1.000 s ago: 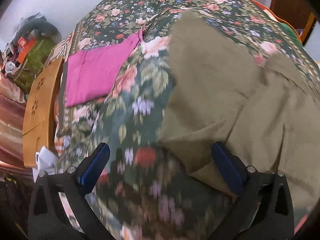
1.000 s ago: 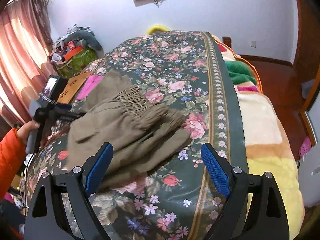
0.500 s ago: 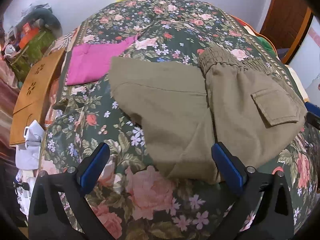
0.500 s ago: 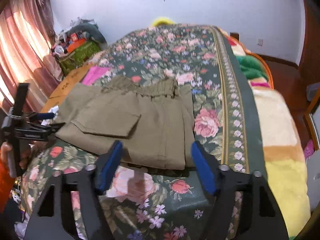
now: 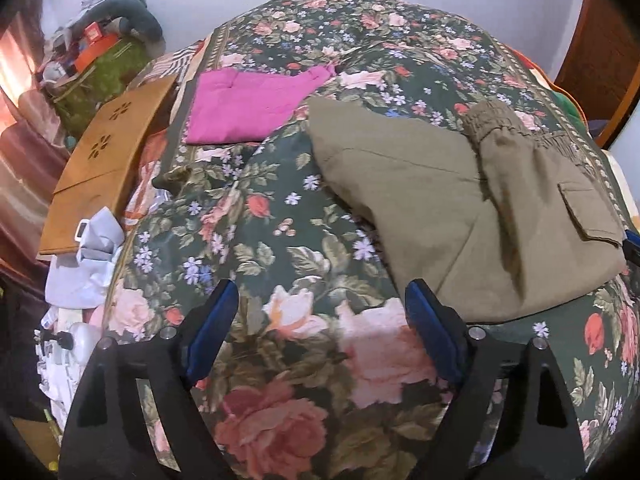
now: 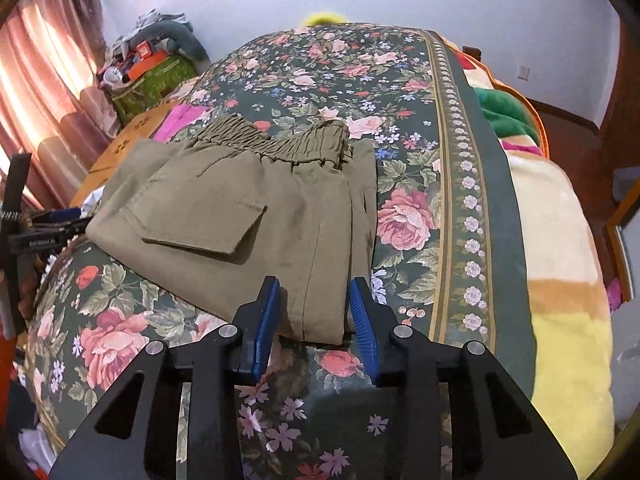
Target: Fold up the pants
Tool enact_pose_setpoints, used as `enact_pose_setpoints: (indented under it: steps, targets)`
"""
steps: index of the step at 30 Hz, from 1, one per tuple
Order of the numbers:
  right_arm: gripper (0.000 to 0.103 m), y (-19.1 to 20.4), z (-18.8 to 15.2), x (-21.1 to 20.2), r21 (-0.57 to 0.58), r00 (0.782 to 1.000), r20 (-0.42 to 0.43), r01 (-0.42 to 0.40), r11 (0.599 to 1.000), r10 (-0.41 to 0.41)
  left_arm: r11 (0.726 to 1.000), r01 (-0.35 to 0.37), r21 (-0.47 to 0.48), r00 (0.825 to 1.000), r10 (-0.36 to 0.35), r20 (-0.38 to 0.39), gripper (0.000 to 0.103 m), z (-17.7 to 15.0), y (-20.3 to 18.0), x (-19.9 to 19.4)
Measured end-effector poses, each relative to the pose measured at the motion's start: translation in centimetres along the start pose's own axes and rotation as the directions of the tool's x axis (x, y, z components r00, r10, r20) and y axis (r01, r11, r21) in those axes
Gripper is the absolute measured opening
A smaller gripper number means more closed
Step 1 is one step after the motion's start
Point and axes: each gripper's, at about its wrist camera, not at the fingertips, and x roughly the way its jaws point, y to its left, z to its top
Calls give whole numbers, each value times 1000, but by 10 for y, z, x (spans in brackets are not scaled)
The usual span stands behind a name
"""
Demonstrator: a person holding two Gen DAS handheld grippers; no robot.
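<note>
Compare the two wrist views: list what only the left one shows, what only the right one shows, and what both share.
Only the left wrist view shows the white plastic bag beside the bed and the whole spread of the folded pink cloth.

Only the right wrist view shows the yellow and green blanket along the bed's far side, the curtain, and the left gripper from outside.

Both show the folded olive pants with their flap pocket, the floral bedspread, the wooden board and the clutter pile by the wall.
</note>
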Motion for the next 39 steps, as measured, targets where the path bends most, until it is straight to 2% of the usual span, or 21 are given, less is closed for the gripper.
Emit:
enact_pose_setpoints:
  steps: [3,6,10,15,19,21,23,25,27,29,31,35,39]
  targets:
    - [33,2,6,-5,-31,1000,-5,8,999,-8,1000,-8,-3,1000,8,3,85,7,5,-3]
    - [33,3,14,-9,-48,1000,11,14,999,-14,1000,20,2,999,-20,25,85,20,6,-9]
    - [43,0,24,-10,-40,999,33,11,999,-10,999,43,4,998,-43,43,85,36,3,-5]
    - [45,-1,29,6,-46,1000,5,17,999,-17,1000,-9,19,1000,10,-24,85,41,4,28]
    - [45,-5,25,15,-50,1000,-21,16,999,-17,1000,24,-7,999,-24,-28,86,36,17,35]
    - [48,-9,25,15,-36,1000,-27,6,999,-7,998,-56,8,998,56,-11,86,39,20,32]
    - [49,-14,28,14,-22,1000,-26,4,1000,-4,987,-158,33,987,158,-5,86,42,24,35]
    - [49,-18,31,13,-19,1000,-20,11,1000,-11,984,-175,33,984,175,-23,85,45,32,38]
    - [50,-21,34,13,-12,1000,-15,13,1000,-13,990,-143,1,989,143,-33,85,49,39,35]
    - [54,-24,37,13,1,1000,-8,12,1000,-12,994,-105,-17,994,105,-8,85,51,39,25]
    - [62,-27,39,13,17,1000,-1,6,1000,-6,998,-64,-29,998,65,27,85,54,36,14]
    - [63,-29,47,25,39,999,-18,-27,999,28,999,36,-19,998,-35,53,85,65,19,5]
    - [63,-29,55,43,51,996,-64,-61,997,65,998,64,16,998,-64,16,85,71,2,20]
